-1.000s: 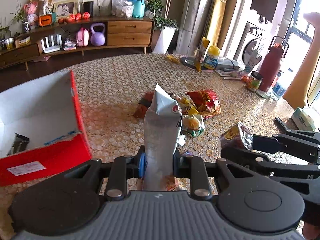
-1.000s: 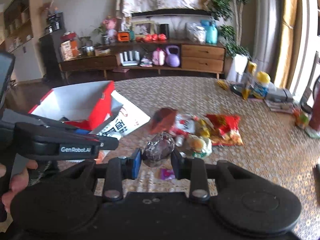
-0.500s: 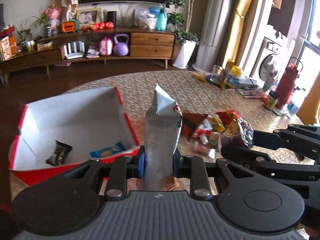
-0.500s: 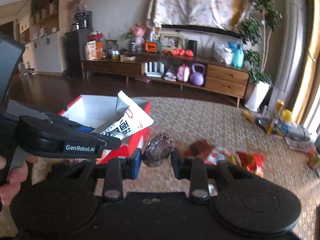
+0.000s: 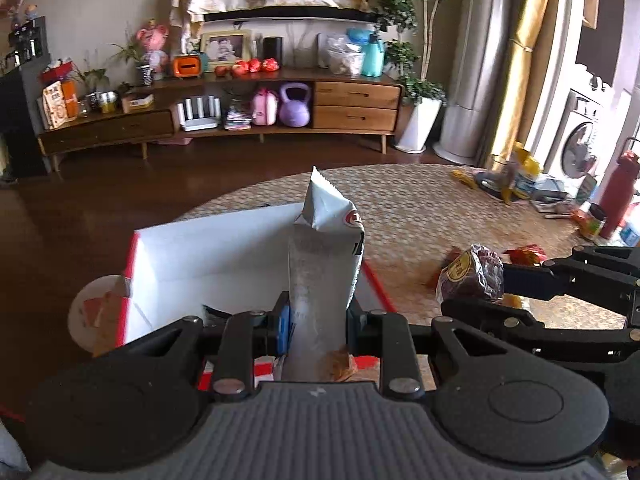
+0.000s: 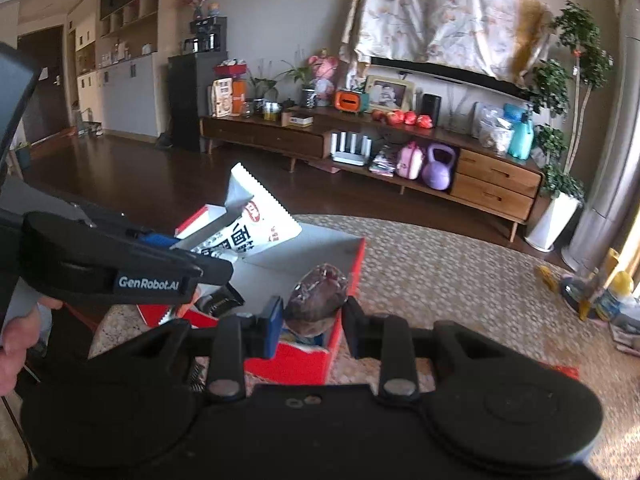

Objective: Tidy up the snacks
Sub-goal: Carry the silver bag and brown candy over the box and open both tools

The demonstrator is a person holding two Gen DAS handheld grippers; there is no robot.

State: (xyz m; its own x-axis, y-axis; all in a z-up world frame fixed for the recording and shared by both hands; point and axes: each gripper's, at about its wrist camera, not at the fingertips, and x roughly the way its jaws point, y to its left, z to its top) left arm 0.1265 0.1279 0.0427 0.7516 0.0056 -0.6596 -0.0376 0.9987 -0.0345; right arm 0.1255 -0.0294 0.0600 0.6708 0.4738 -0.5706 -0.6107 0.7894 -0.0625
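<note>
My left gripper (image 5: 317,330) is shut on a tall white snack bag (image 5: 322,276) that stands upright between its pads, over the red box with white inside (image 5: 224,248). The same bag (image 6: 256,230) shows from the side in the right wrist view, above the box (image 6: 352,268). My right gripper (image 6: 310,320) is shut on a dark reddish wrapped snack (image 6: 316,298), held above the box's near right corner. That snack (image 5: 472,276) appears at the right in the left wrist view. A dark packet (image 6: 218,302) lies inside the box.
The round table with a patterned cloth (image 5: 420,208) carries loose red and yellow snack packets (image 5: 524,254) at the right, plus bottles and a red flask (image 5: 618,196). A white stool (image 5: 98,316) stands by the box. Dark floor and a wooden sideboard (image 6: 496,184) lie beyond.
Both grippers have swung left with their snacks, from over the snack pile to above the red box. The box now fills the middle of both views. Grips are unchanged.
</note>
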